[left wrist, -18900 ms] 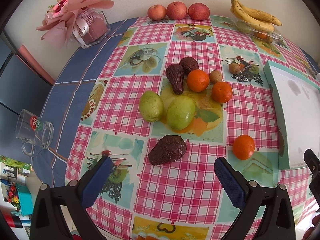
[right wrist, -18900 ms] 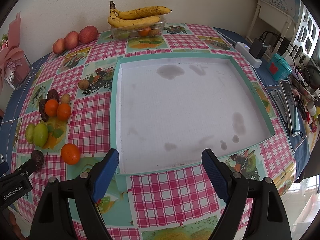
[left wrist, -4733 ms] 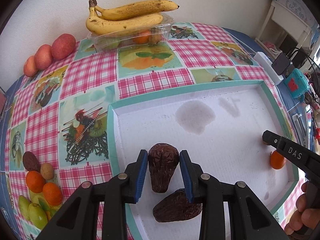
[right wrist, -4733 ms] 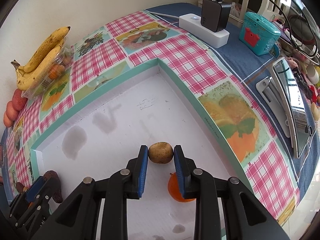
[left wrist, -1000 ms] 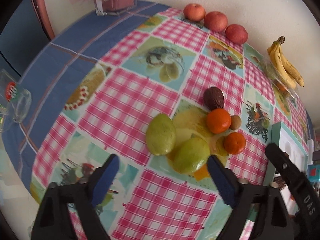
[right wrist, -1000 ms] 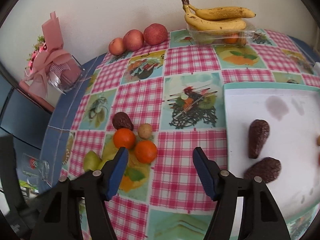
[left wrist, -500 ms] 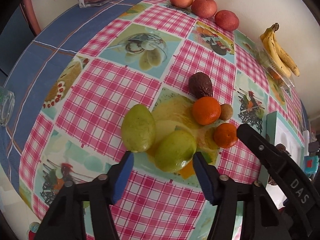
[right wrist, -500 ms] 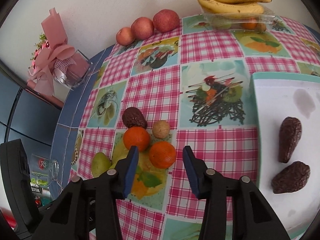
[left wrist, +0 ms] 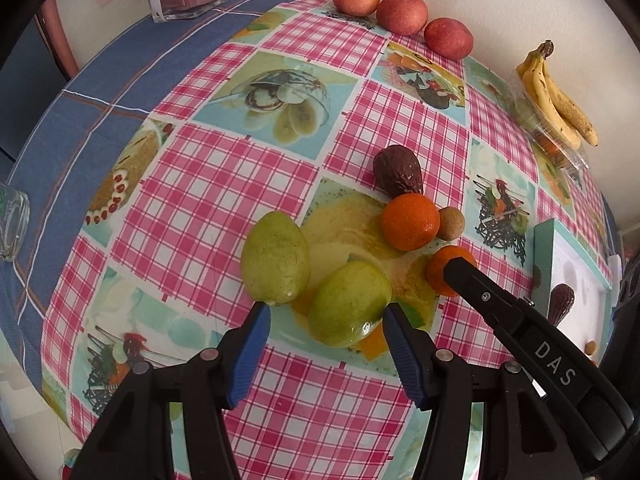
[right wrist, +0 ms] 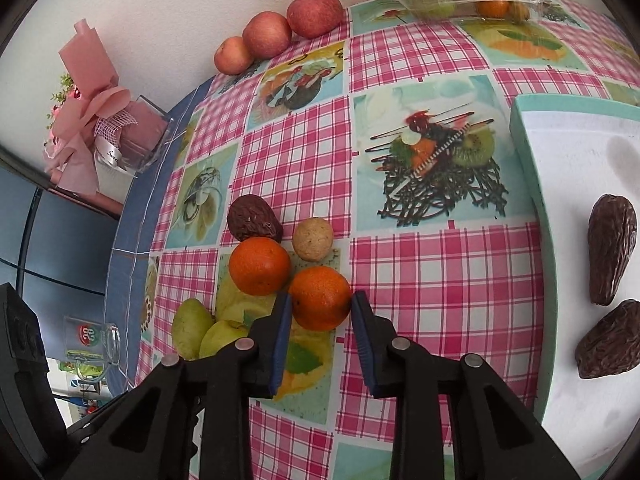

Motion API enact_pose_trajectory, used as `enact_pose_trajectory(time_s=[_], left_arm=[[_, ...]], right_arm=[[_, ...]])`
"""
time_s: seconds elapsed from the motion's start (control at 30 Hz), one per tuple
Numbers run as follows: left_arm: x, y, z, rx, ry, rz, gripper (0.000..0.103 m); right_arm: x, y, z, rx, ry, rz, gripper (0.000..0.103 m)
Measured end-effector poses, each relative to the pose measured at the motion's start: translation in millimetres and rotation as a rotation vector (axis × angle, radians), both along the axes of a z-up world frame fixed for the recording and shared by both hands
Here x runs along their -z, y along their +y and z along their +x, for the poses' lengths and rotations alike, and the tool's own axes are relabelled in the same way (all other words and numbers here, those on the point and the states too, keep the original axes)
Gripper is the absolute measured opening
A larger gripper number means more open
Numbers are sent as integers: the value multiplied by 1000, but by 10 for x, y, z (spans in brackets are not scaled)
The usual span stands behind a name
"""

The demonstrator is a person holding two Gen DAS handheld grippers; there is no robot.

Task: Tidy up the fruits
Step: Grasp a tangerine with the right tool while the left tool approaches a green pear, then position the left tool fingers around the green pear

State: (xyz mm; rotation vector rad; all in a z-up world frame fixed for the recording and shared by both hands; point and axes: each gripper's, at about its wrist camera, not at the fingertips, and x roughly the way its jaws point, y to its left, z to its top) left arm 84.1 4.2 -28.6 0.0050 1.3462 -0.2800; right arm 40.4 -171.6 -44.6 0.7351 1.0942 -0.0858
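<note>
In the left wrist view my left gripper (left wrist: 325, 314) is open, its jaws on either side of the nearer green fruit (left wrist: 350, 304), which lies on the checked cloth. A second green fruit (left wrist: 276, 258) lies just left of it. In the right wrist view my right gripper (right wrist: 321, 299) has both pads against an orange (right wrist: 320, 298) that rests on the cloth. Beside it are another orange (right wrist: 259, 266), a small brown fruit (right wrist: 313, 239) and a dark avocado (right wrist: 252, 219). Two more avocados (right wrist: 612, 248) lie in the white tray (right wrist: 528, 152) at the right.
Three apples (left wrist: 402, 14) line the wall, next to bananas (left wrist: 556, 96) on a clear plastic box. A pink gift bouquet (right wrist: 100, 128) and a glass mug (right wrist: 94, 340) stand on the blue cloth at the left. The right gripper's fingers (left wrist: 500, 312) cross the left wrist view.
Both grippers moved in on the fruit pile. The left jaws narrowed around the nearer green fruit, and the right jaws narrowed onto the orange.
</note>
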Motion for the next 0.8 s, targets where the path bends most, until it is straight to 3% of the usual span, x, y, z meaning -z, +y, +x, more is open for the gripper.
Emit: enact_pose_trajectory(time_s=[0.37,0.57,0.67,0.7,0.8], left_arm=[[-15,-13,-12,15,-13,6,57],[-25,-60,-27,47,-15,-17,40],[-32,-56,-10,44,-17,-29,40],[-32,-54,-10,43,-16,-31,40],[-44,-64,-9,44,-21,-30,39]], right_arm=[[-19,-208,-107,78,23,-25,31],[-87,-342,-195,116,26,-42,30],[-150,-397,-236,129,15,-50,27],[-179,-417,-248,133,6,-50,21],[-271,-457,-273,136,-16,-61,21]])
